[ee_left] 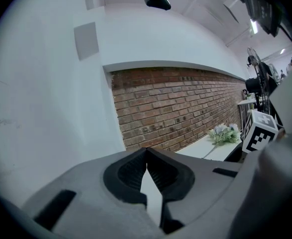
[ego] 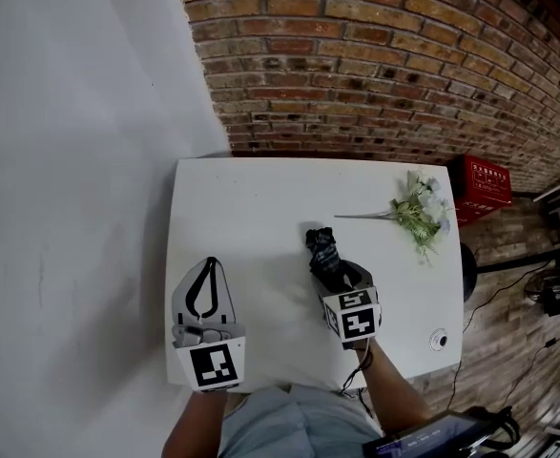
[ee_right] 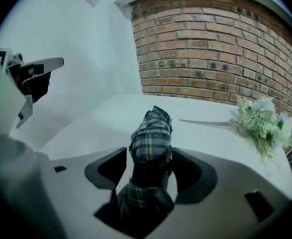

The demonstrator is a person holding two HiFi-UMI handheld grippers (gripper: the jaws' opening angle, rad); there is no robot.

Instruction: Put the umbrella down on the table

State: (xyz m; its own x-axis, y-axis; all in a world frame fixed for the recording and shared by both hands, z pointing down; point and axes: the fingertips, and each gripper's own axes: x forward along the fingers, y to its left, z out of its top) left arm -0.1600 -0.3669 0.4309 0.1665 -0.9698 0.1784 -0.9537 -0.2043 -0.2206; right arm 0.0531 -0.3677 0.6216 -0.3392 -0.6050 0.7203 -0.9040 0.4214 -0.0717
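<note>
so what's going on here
A person holds a tool in each hand at a white table. The right tool has a folded plaid umbrella between its jaws. The jaws stand wide apart and do not seem to press on it. The umbrella looks to be resting on the table, so it is as good as put down. The left tool is shut and empty, held off to the side. A bunch of flowers lies near the table's far right corner.

A flower bunch (ego: 418, 213) lies near a red crate (ego: 480, 187).
</note>
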